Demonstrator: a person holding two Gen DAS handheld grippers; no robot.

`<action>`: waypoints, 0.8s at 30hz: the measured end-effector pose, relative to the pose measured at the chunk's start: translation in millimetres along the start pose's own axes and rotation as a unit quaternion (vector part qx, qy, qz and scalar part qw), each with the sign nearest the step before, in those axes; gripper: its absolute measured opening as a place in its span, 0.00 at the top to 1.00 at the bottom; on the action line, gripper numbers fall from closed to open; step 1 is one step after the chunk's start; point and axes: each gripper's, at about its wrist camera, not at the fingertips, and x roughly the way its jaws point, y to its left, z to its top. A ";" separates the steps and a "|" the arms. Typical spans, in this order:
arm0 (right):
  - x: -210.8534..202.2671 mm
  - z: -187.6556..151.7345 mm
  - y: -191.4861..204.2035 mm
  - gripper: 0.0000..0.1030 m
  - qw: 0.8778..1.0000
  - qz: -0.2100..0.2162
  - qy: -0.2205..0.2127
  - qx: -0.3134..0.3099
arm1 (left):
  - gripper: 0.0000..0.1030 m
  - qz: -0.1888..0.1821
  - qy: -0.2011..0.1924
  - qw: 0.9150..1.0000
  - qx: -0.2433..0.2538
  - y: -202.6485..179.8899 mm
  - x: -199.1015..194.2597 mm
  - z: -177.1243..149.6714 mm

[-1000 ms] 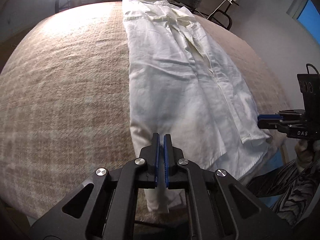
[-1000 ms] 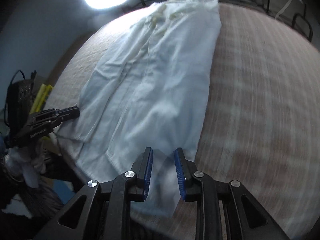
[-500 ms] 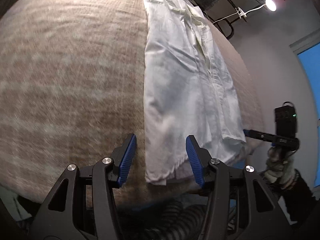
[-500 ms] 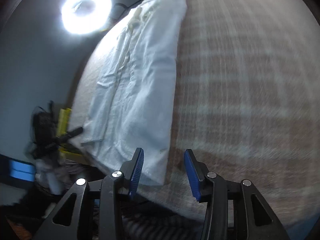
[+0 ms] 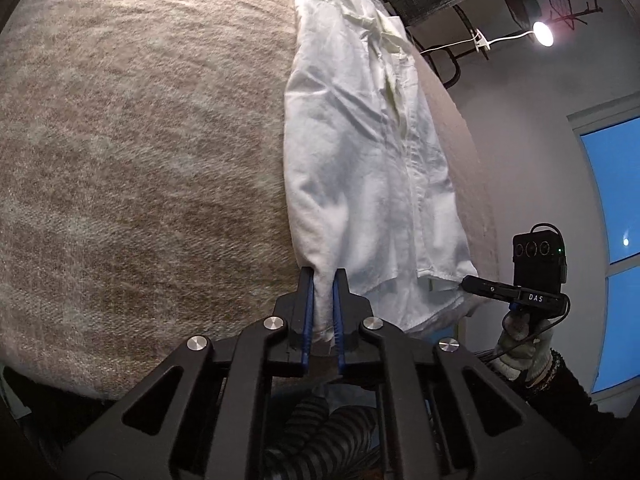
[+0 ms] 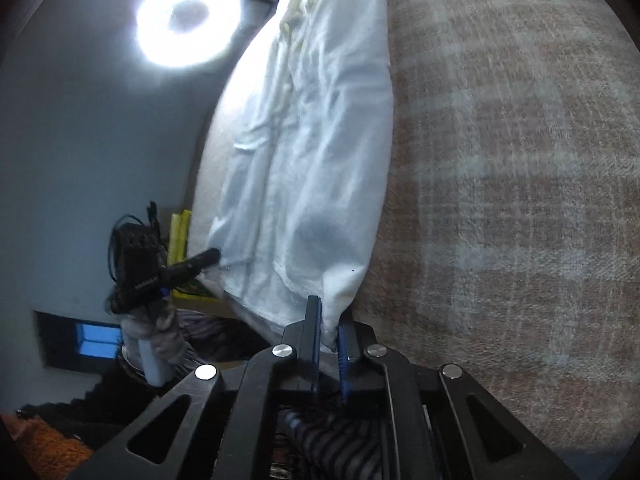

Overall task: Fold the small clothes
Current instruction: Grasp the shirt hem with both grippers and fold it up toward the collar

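Shirt [image 5: 360, 168] on blanket [image 5: 140, 140]: left claw [image 5: 323, 280] & right claw [image 6: 329, 316] just clamped onto its near hem corners. Next, prob. lift both evenly toward collar.

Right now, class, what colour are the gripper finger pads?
Blue pads, clearest in the left wrist view.

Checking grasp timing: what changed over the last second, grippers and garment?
Both grippers went from off the cloth to clamped on it. The left gripper and right gripper have just closed their jaws, each on a near hem corner of the white garment. The garment still lies lengthwise on the brown blanket.
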 end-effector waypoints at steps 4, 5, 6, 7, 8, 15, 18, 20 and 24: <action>-11.6 5.3 10.3 0.96 0.999 0.026 -0.024 -0.008 | 0.95 -0.012 -0.007 1.000 0.012 -15.5 -5.9 8.1; -14.1 7.4 14.2 0.96 0.999 0.031 -0.031 -0.009 | 0.95 -0.015 -0.012 1.000 0.016 -20.9 -8.8 12.2; -17.3 10.6 17.7 0.96 0.999 0.035 -0.039 -0.011 | 0.95 -0.019 -0.016 1.000 0.019 -25.0 -12.1 16.4; -20.5 13.8 20.3 0.96 0.998 0.037 -0.046 -0.012 | 0.95 -0.022 -0.021 0.999 0.023 -30.1 -15.1 21.6; -23.4 17.4 23.1 0.96 0.998 0.038 -0.053 -0.013 | 0.95 -0.025 -0.026 0.999 0.027 -35.5 -17.8 27.4; -42.1 57.3 37.5 0.96 0.993 0.042 -0.110 -0.017 | 0.96 -0.028 -0.059 0.996 0.053 -61.3 -27.0 75.9; -56.1 81.6 31.0 0.96 0.991 0.034 -0.132 -0.011 | 0.96 -0.024 -0.068 0.996 0.050 -62.7 -20.7 102.8; -57.2 95.4 28.1 0.96 0.989 0.029 -0.144 -0.002 | 0.96 -0.020 -0.071 0.996 0.046 -61.1 -15.1 119.3; -50.3 124.7 21.0 0.98 0.988 0.009 -0.151 0.013 | 0.96 -0.009 -0.073 0.996 0.042 -57.4 -3.1 144.3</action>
